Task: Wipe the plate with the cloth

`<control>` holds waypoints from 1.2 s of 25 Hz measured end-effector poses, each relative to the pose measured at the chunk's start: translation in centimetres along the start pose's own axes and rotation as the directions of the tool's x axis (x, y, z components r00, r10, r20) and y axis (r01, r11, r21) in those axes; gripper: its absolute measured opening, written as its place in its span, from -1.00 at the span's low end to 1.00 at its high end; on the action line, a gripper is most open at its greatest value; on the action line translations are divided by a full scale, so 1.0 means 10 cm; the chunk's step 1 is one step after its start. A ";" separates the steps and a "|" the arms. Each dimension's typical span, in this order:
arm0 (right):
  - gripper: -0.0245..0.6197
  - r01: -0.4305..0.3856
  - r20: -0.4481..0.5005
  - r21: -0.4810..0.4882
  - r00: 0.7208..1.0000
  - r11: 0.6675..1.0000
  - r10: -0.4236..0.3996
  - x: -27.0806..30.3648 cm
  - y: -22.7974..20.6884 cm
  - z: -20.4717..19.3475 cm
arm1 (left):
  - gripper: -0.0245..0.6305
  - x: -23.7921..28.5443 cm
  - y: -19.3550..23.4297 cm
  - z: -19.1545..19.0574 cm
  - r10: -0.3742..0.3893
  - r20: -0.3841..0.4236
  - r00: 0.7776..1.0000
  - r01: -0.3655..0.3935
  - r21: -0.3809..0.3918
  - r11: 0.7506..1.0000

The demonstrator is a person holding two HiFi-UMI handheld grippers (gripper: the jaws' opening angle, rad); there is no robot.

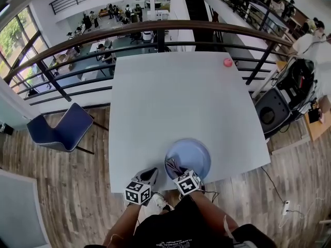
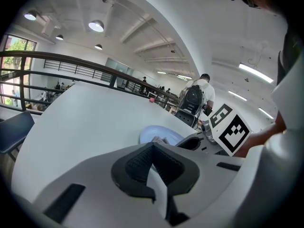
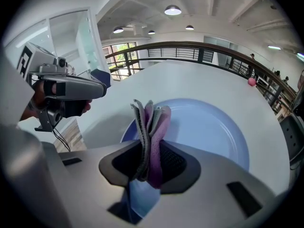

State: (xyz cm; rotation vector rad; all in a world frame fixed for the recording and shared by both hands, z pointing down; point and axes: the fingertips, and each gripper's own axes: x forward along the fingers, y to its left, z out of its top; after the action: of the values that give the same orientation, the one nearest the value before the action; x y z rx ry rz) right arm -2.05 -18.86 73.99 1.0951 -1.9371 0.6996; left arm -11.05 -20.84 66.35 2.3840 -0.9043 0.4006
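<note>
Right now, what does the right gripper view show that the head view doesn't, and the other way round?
Only the right gripper view: close up, the right gripper with its tongs shut on the folded cloth, whose grey and purple layers stand up over the near rim of the blue plate.
Only the head view: the whole white table, with the plate at its near edge, and a blue chair on the floor to the left.
Both: the plate, the left gripper, and the pink ball at the table's far edge.
</note>
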 end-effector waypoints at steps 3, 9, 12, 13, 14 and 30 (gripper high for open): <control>-0.57 0.008 -0.002 0.006 1.000 1.000 -0.008 -0.01 -0.04 -0.06 | -0.92 0.04 -0.03 -0.02 -0.013 -0.005 1.000 0.013 0.003 1.000; -0.57 0.031 0.002 0.032 1.000 0.999 -0.031 -0.11 -0.18 -0.15 | -0.92 0.09 -0.16 0.02 -0.046 -0.008 0.999 0.046 0.001 0.999; -0.57 0.046 -0.002 0.036 0.999 0.998 -0.046 -0.14 -0.26 -0.17 | -0.92 0.12 -0.21 0.05 -0.060 -0.005 0.998 0.060 0.003 0.998; -0.57 0.051 -0.005 0.038 0.999 0.998 -0.051 -0.15 -0.30 -0.17 | -0.92 0.14 -0.21 0.06 -0.062 -0.006 0.998 0.062 0.005 0.998; -0.57 0.057 -0.007 0.039 0.998 0.998 -0.057 -0.15 -0.33 -0.18 | -0.92 0.15 -0.21 0.06 -0.064 -0.007 0.998 0.064 0.006 0.998; -0.57 0.144 -0.017 0.099 0.990 0.985 -0.143 -0.25 -0.90 -0.26 | -0.92 0.31 -0.20 0.08 -0.075 -0.014 0.997 0.075 -0.001 0.997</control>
State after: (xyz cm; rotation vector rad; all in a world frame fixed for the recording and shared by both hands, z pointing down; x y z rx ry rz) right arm 7.57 -20.00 74.00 1.2771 -1.8108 0.7275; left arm -7.36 -21.71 66.30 2.4034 -0.8060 0.3867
